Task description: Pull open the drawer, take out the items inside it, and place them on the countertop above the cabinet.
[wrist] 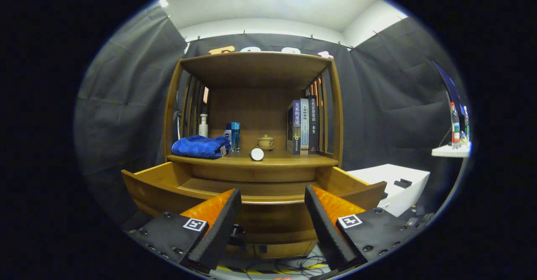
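A wooden cabinet stands ahead with its drawer pulled out toward me; the part of its inside that I can see holds nothing. On the countertop above it lie a folded blue towel, a white pump bottle, a blue bottle, a white round item lying on its side and a small tan lidded pot. My gripper is open, its fingers spread just in front of the drawer's front panel, with nothing between them.
Several books stand upright at the countertop's right end. A shelf roof spans above. A white box sits to the cabinet's right, and a small white shelf with bottles hangs farther right. Cables lie on the floor below.
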A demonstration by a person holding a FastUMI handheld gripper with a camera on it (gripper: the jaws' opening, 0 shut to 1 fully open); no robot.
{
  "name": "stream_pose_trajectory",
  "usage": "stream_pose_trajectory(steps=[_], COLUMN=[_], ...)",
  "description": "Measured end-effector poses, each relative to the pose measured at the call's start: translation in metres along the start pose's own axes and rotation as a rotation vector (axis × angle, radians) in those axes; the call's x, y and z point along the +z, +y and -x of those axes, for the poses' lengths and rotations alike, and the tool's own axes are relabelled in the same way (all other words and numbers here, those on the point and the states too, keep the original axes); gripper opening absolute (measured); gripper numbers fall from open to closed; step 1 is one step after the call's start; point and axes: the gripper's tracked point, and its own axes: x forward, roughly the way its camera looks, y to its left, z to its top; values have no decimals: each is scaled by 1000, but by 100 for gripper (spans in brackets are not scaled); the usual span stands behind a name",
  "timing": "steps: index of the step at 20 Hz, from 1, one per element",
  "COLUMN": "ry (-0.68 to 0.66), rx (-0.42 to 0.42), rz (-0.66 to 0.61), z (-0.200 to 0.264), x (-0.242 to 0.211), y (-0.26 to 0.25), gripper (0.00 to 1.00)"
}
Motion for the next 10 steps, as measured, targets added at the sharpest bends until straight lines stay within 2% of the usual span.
stream_pose_trajectory(steps=[3, 6, 10], ry=[35, 61, 114], rx=[59, 84, 46], rz=[26, -7, -57], z=[2, -2, -23], x=[-23, -36, -53], y=[26, 38, 27], gripper=[98, 98, 98])
